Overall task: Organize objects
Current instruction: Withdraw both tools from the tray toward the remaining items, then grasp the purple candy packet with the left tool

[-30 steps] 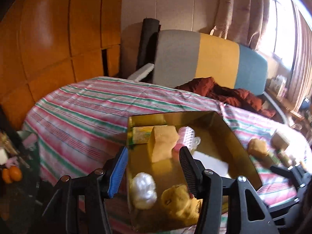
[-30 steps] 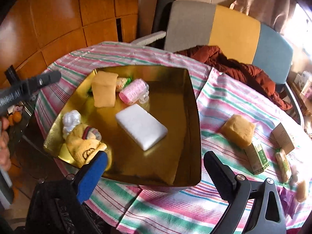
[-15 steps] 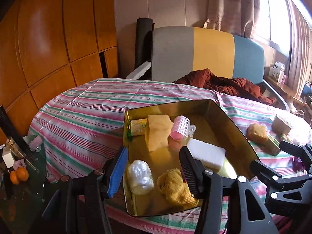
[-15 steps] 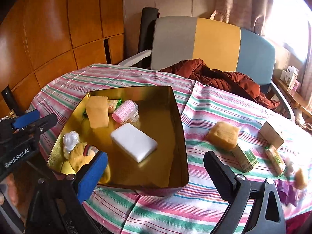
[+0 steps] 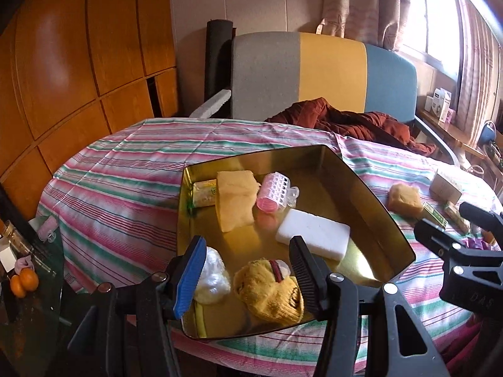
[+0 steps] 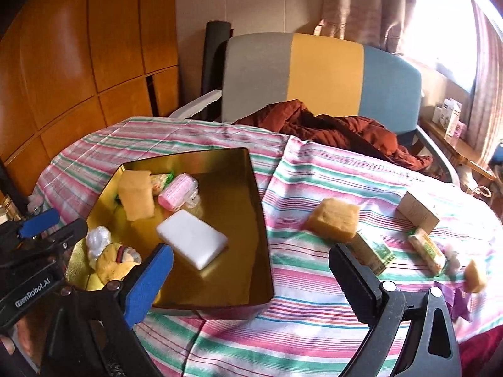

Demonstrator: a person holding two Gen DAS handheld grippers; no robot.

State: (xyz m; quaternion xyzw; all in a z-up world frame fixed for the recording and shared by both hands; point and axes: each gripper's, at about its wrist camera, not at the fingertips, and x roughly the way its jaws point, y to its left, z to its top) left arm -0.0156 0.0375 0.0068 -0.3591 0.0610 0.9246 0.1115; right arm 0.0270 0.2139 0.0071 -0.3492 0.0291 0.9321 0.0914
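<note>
Both grippers, left gripper (image 5: 245,270) and right gripper (image 6: 251,278), hang open and empty. Yellow sponge (image 6: 334,223) on the tabletop (image 6: 308,176) looks light and squishy; I'd pinch its flat sides.

Black plastic grippers, one blue and one ribbed black pad, silver screws, white "GenRobot.AI" lettering

looks like a home, living room | wood wall panels (image 5: 78,72) | curtained window (image 5: 440,15) | striped-cloth bench (image 6: 314,169) | tri-colour sofa (image 5: 330,72)
</note>
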